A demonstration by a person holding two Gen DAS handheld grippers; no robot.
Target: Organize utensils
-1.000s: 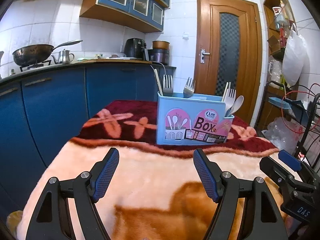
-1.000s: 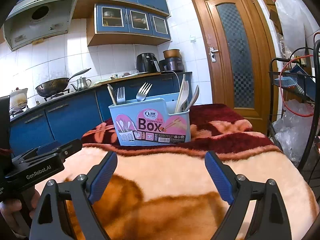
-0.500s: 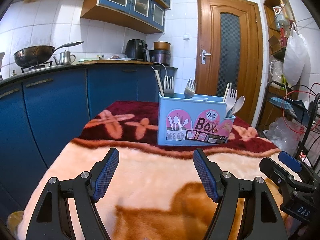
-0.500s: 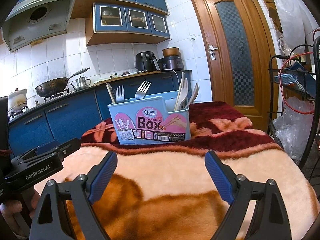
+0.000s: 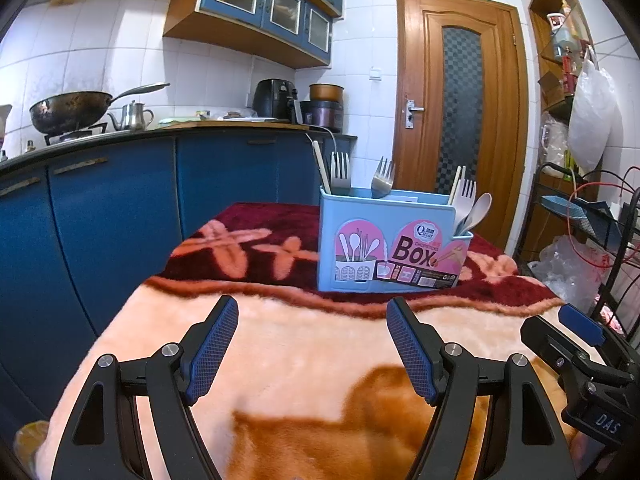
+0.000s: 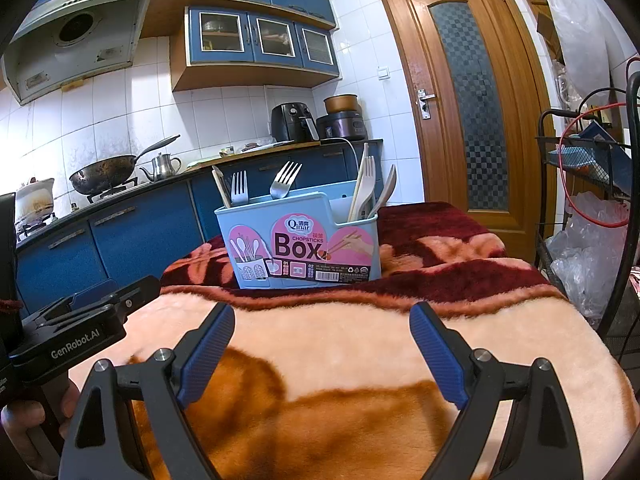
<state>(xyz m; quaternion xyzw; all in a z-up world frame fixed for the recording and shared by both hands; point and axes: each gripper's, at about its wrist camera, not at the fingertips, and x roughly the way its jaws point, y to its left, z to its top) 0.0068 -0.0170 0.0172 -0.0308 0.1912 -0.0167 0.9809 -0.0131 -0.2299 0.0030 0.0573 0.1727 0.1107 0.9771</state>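
A light blue chopsticks box stands on the blanket-covered table; it also shows in the right wrist view. It holds metal forks, a white fork and spoon and chopsticks. My left gripper is open and empty, low over the blanket, short of the box. My right gripper is open and empty, also short of the box. The right gripper's body shows at the left view's right edge; the left gripper's body shows at the right view's left edge.
The blanket is peach and orange near me, dark red around the box. Blue kitchen cabinets with a wok stand left. A wooden door is behind. A wire rack with bags stands right.
Both views have shifted a little, so the box sits slightly differently in each. Both grippers stay open and empty.
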